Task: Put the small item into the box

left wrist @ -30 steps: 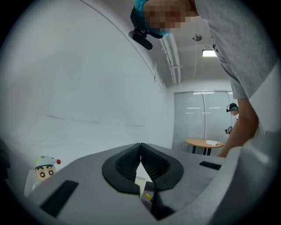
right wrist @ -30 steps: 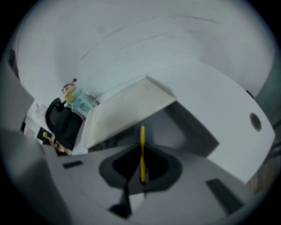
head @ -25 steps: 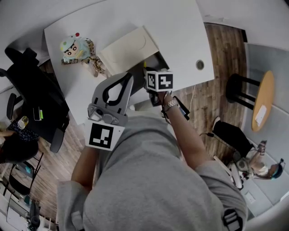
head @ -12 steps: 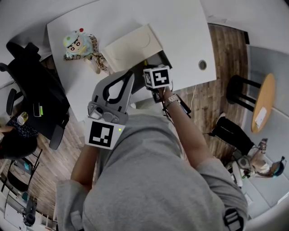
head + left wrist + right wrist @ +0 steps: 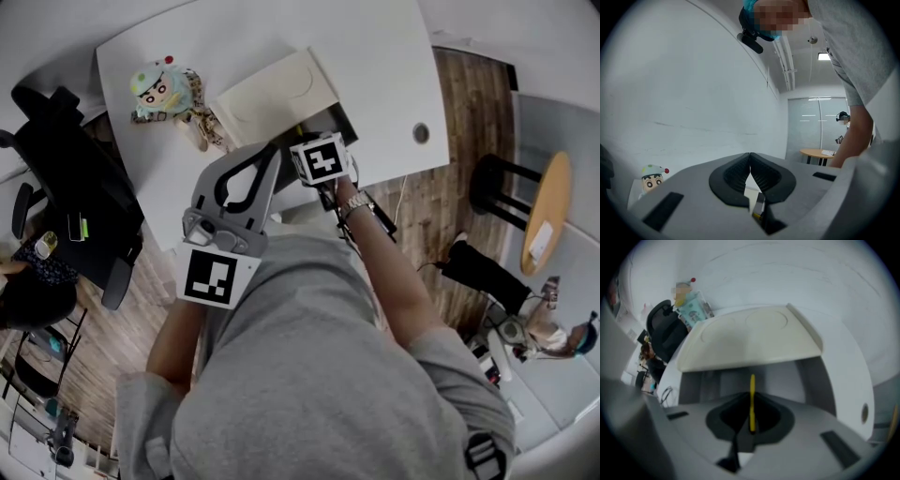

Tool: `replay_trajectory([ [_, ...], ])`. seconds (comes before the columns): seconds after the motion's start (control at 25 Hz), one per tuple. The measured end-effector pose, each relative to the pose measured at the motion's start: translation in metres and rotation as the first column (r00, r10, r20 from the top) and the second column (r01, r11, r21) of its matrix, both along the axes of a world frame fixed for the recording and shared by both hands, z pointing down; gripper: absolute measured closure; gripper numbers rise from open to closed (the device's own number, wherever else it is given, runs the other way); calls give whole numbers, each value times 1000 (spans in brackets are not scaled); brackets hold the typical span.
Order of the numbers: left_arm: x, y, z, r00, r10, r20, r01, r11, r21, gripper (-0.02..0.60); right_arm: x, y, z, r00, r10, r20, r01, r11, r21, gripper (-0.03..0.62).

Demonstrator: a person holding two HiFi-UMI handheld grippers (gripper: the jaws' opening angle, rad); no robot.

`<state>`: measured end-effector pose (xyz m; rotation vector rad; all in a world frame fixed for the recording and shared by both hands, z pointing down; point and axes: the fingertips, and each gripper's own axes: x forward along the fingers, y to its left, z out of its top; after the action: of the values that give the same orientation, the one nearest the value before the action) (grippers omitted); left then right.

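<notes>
We have the right gripper (image 5: 751,405) with its jaws pinching the thin yellow item (image 5: 752,385), and the box (image 5: 813,380) gapes just ahead. Let go early and it drops short onto the bench (image 5: 375,75). The left gripper (image 5: 750,161) has its jaws pressed together with nothing between them.

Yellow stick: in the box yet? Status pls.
Done: the box stands open with its cream lid up, and the yellow stick is picked up. In hand: the right gripper is shut on the stick, pointing it at the box's opening. Left: put it inside and let go; it is not released yet. The left gripper is shut on nothing, nearer the person.
</notes>
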<state>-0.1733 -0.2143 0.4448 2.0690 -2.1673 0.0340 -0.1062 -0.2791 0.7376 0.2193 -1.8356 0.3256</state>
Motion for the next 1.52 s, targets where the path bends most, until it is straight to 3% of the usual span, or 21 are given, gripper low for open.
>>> replay_trajectory([
  [0.56,-4,4,-2,1000,-6,2,6,1000,9,549,-1,2,-3,1000,-5,21,5,1000,-25,542],
  [0.88,-5,7,-4,1000,-14,8,14,1000,13,549,-3,2,-9,992,74,99,-61,989,-132,507],
  [1.52,12,9,-10,999,1,38,-1,1000,10,549,5,-1,-37,939,235,251,-169,951,-258,556],
])
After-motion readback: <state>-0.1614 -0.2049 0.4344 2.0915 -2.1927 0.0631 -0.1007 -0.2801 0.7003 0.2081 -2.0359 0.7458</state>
